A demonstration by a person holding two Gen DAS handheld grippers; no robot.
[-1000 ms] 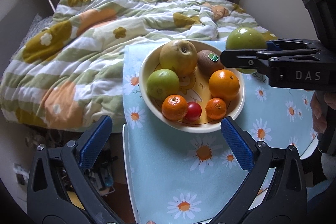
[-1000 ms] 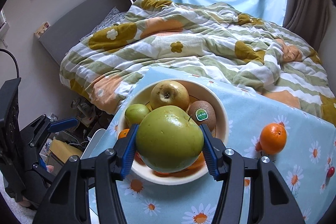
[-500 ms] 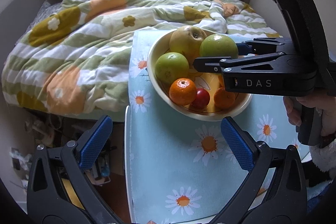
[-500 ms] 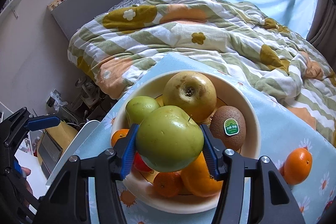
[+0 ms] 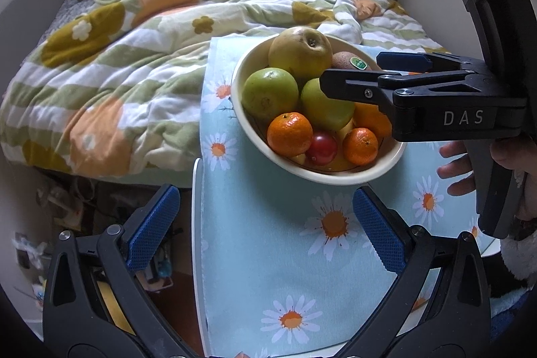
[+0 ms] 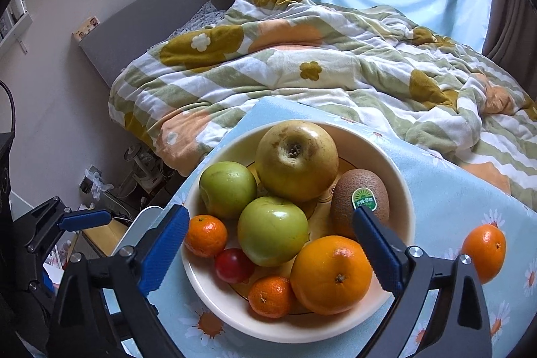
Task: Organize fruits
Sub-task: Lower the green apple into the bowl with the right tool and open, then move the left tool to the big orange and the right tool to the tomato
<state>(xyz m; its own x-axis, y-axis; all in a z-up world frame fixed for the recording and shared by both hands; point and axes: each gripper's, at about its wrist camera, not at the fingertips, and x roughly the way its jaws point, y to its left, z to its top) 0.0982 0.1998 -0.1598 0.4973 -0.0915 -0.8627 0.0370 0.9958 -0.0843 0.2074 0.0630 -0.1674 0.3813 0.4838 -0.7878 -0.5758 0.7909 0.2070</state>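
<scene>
The right gripper (image 6: 268, 252) hangs over the cream ceramic bowl (image 6: 401, 187) with its blue-padded jaws spread wide, gripping nothing. The round green apple (image 6: 272, 230) lies in the bowl's middle among 7 other fruits. The left gripper (image 5: 265, 228), also spread wide, hovers above the daisy-print blue tablecloth (image 5: 268, 274).

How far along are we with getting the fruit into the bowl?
Mostly done: the bowl holds eight fruits, including the green apple in the middle. Nothing is in hand; right tongs and left tongs are open. Left: one orange sits on the tablecloth right of the bowl.
</scene>
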